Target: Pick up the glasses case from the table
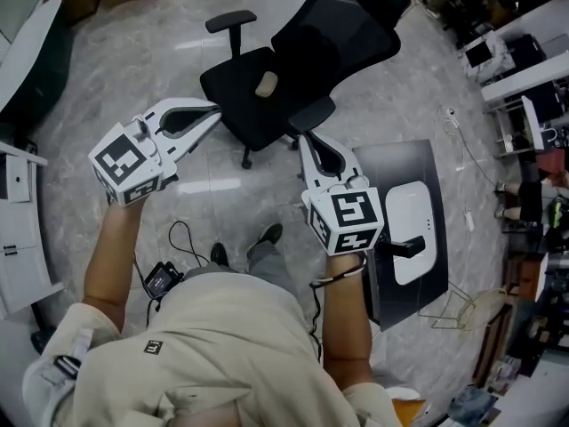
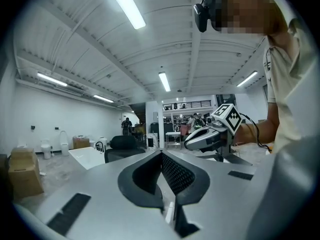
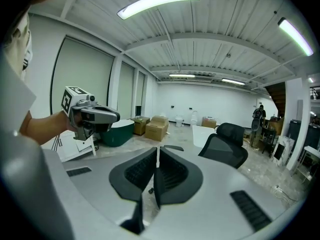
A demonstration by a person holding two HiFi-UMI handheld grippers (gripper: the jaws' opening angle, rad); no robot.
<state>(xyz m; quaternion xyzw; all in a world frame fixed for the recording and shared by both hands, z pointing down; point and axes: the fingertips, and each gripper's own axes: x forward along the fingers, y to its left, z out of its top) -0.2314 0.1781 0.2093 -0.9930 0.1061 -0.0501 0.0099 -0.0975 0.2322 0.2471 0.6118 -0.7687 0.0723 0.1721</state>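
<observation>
In the head view, a white rounded glasses case (image 1: pixel 411 228) lies on a small dark table (image 1: pixel 418 163) at the right. My right gripper (image 1: pixel 302 139) is held in the air to the left of the table and points away from it, toward the chair. Its jaws stand a narrow slit apart with nothing between them (image 3: pixel 157 151). My left gripper (image 1: pixel 216 109) hangs further left over the floor, also clear of the case. Its jaws are shut and empty (image 2: pixel 161 154). Neither gripper view shows the case.
A black office chair (image 1: pixel 276 69) stands just beyond both grippers, with a small beige object (image 1: pixel 266 84) on its seat. Cables (image 1: pixel 182 238) lie on the marble floor by the person's feet. A wire frame (image 1: pixel 462 310) sits near the table's corner. Desks line both sides.
</observation>
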